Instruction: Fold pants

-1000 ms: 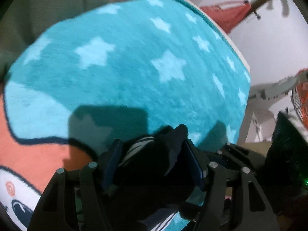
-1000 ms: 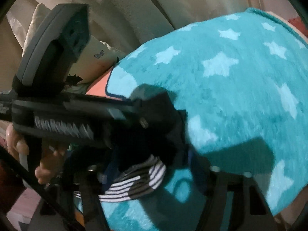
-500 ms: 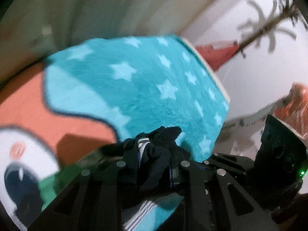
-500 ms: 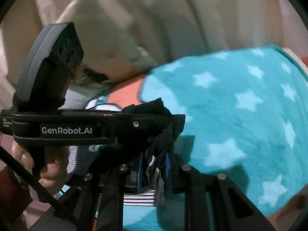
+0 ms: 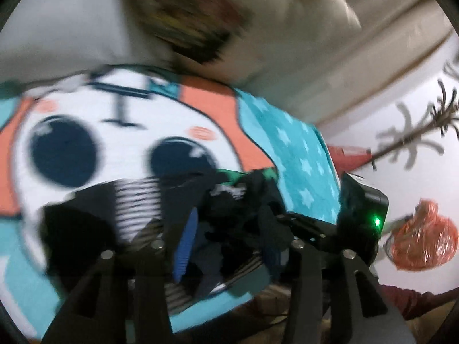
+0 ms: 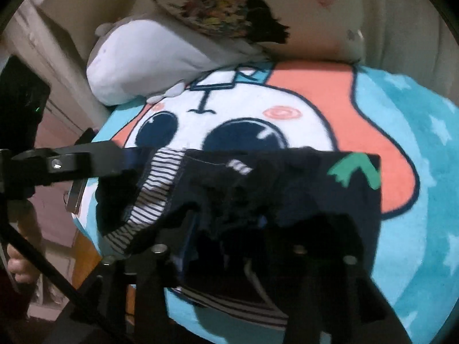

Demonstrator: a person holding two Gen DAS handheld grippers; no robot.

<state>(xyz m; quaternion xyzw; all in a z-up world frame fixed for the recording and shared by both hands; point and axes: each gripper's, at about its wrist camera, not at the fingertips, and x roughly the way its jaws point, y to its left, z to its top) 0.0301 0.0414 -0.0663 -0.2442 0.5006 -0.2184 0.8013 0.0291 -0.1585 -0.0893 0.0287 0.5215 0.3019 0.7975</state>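
Note:
The pants (image 6: pixel 287 189) are dark navy with a striped lining and a green patch. They hang stretched between my two grippers above the cartoon-face blanket (image 6: pixel 315 97). My right gripper (image 6: pixel 229 229) is shut on a bunched edge of the pants. My left gripper (image 5: pixel 226 223) is shut on dark pants fabric (image 5: pixel 223 209), with the blue pads (image 5: pixel 186 238) showing beside it. The left gripper's body (image 6: pixel 74 163) shows at the left of the right wrist view, at the striped end of the pants.
A white plush (image 6: pixel 143 57) and a printed pillow (image 6: pixel 229 8) lie at the head of the bed. A wall with a palm decal (image 5: pixel 416 134) and an orange fan (image 5: pixel 421 243) are to the right. My right gripper's body (image 5: pixel 358 215) is beside the left.
Both grippers have lifted and swung from the starry end of the blanket toward the cartoon face. The pants now hang spread out wide between them instead of bunched.

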